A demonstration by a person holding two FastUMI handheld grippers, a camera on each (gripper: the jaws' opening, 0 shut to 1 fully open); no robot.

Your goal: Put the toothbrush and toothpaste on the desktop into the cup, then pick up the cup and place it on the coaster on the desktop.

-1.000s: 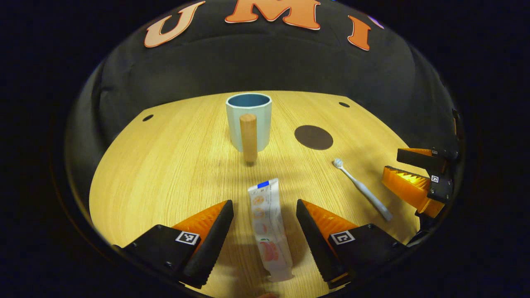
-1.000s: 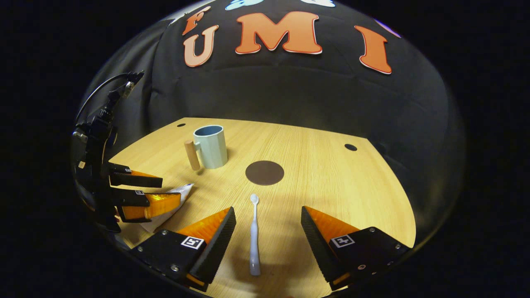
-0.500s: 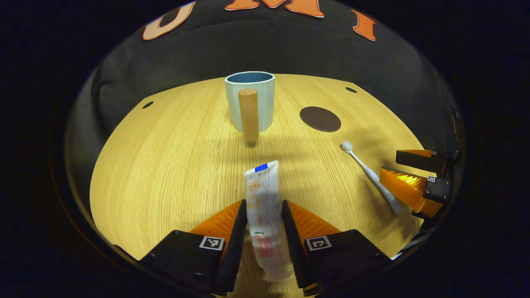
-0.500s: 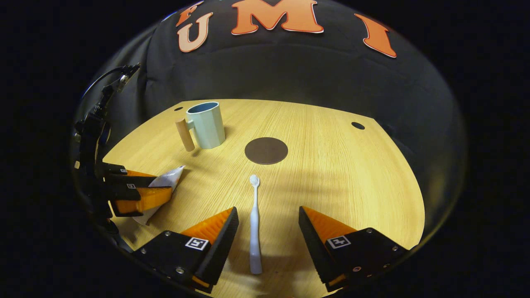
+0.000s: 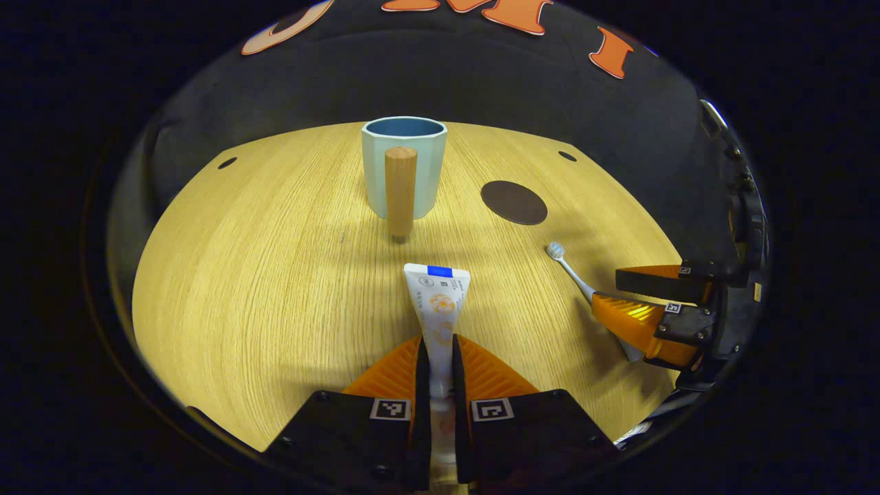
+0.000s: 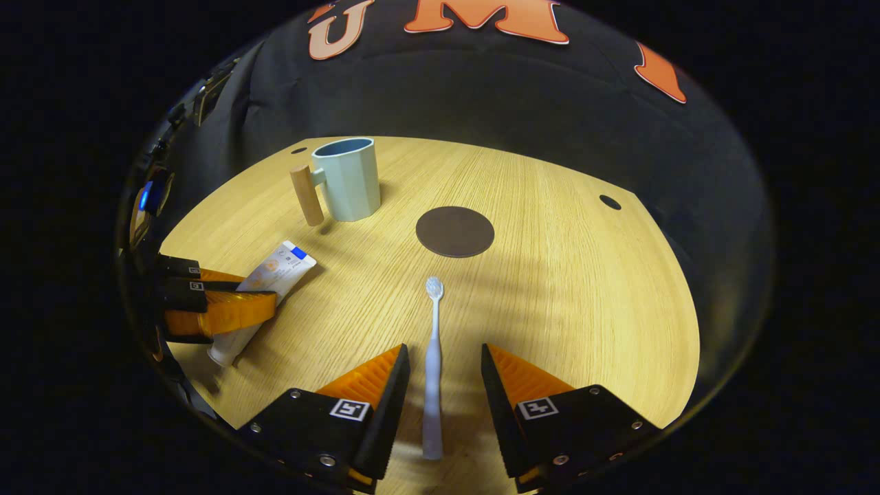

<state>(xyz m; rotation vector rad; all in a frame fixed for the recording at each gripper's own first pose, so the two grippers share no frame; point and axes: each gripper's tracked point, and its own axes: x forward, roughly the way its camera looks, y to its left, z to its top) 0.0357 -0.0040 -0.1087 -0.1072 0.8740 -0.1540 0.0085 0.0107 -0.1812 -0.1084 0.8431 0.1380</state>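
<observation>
Left gripper view: left gripper closed down on the white printed toothpaste tube, both fingers pinching its lower half, flat crimped end pointing ahead toward the pale blue faceted cup with a round wooden handle. Cup upright on the light wooden desktop, handle facing the camera, mouth open and empty as far as visible. Round dark brown coaster just right of the cup, bare. Farther right, white toothbrush lying flat, bristle end toward the coaster, handle running between the fingers of the right gripper.

Right gripper view: right gripper partly open, fingers straddling the toothbrush with a gap on each side, not yet pressing on it. Toothbrush flat on the desktop, head pointing at the coaster. Cup beyond and to the left, handle turned leftward. At the left edge, left gripper clamped across the toothpaste tube, cap end resting low near the desktop.

Likely risks: thin round brush handle rolling or pivoting out as the fingers close, since so little stands above the wood; soft tube buckling or slipping in a mid-body pinch; tall narrow cup tipping if a tube or brush end catches the rim or the protruding handle on the way in.
</observation>
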